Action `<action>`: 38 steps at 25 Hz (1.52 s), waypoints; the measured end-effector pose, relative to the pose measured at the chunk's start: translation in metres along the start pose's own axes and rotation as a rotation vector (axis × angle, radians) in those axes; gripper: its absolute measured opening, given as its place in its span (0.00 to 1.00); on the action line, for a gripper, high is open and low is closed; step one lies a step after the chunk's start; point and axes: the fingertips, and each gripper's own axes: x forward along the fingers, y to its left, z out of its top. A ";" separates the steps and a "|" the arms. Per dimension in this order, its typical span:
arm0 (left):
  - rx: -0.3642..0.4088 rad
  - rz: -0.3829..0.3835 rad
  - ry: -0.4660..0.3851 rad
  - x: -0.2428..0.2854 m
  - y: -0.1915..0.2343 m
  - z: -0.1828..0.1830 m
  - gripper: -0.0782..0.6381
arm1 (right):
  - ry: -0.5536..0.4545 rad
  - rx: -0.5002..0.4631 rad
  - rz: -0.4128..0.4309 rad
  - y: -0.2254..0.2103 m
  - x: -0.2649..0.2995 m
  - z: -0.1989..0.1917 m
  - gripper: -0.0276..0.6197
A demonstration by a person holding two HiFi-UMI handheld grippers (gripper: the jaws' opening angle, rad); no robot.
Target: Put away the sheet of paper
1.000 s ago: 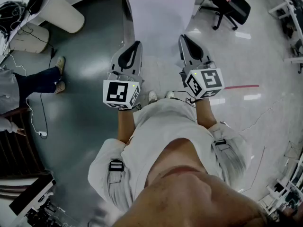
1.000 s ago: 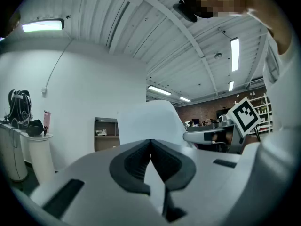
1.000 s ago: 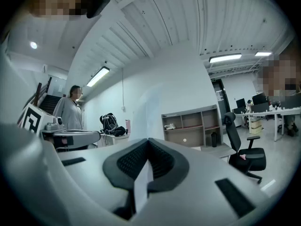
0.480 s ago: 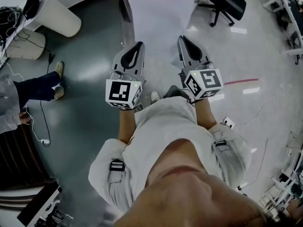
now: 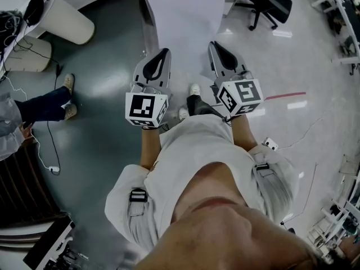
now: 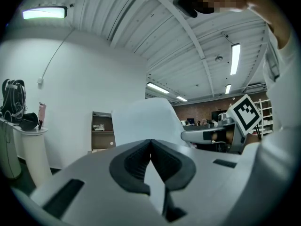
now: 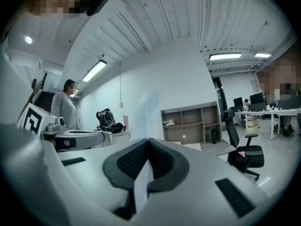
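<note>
A white sheet of paper hangs out flat in front of me, above the floor, held by its near edge. My left gripper is shut on the sheet's near left part, and my right gripper is shut on its near right part. In the left gripper view the paper rises from between the closed black pads of the left gripper. In the right gripper view the sheet fills the middle, its edge pinched in the right gripper. Both grippers point level, side by side.
A black office chair stands ahead on the right, a white round pedestal ahead on the left. Another person's legs are at the left. A wooden shelf unit lies ahead. A red line marks the floor.
The floor and furniture have slid towards me as I walk forward; my foot has stepped out under the grippers. Both grippers keep their hold on the sheet.
</note>
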 end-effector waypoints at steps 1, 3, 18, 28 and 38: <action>0.002 0.005 0.002 0.004 0.002 0.000 0.14 | -0.002 0.002 0.005 -0.004 0.004 0.001 0.07; 0.008 0.012 0.007 0.014 0.006 0.002 0.14 | -0.007 0.004 0.016 -0.012 0.014 0.004 0.07; 0.048 0.073 0.035 0.114 0.038 0.009 0.14 | -0.032 0.025 0.109 -0.077 0.094 0.025 0.07; 0.043 0.118 0.040 0.157 0.046 0.011 0.14 | -0.016 0.044 0.157 -0.109 0.122 0.028 0.07; 0.044 0.137 0.057 0.173 0.065 0.006 0.14 | -0.013 0.078 0.178 -0.118 0.149 0.026 0.07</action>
